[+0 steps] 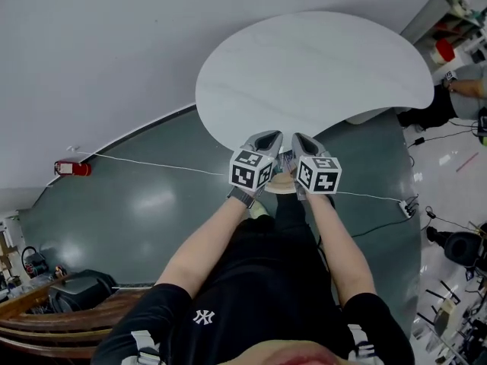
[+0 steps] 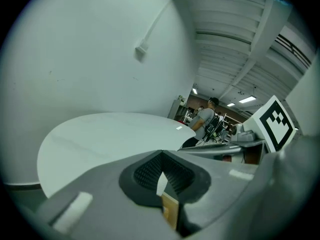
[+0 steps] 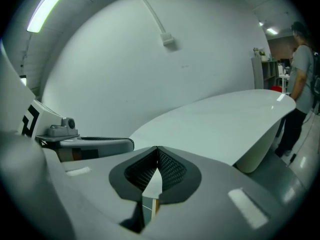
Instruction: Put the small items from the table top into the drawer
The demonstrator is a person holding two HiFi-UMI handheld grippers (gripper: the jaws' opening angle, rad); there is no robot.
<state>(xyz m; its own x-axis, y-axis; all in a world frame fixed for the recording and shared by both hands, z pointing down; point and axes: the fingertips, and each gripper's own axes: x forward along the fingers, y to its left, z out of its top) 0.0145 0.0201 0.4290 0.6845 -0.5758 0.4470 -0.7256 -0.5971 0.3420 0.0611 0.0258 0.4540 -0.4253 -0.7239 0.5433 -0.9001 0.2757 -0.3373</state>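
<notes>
The white rounded table [image 1: 304, 74] has a bare top with no small items on it, and it looks the same in the left gripper view [image 2: 110, 134] and the right gripper view [image 3: 225, 129]. My left gripper [image 1: 268, 137] and right gripper [image 1: 302, 138] hang side by side over the table's near edge. The left gripper [image 2: 161, 154] is shut with its tips meeting and nothing between them. The right gripper [image 3: 157, 149] is shut and empty too. A tan wooden piece [image 1: 283, 185] shows under both grippers. I cannot tell whether it is the drawer.
The floor around the table is dark green. A white cable [image 1: 152, 162] runs across it to a power strip [image 1: 409, 204], and a red object [image 1: 72, 168] lies at the left wall. A person [image 3: 302, 59] stands past the table's right end, near shelves [image 1: 456, 21].
</notes>
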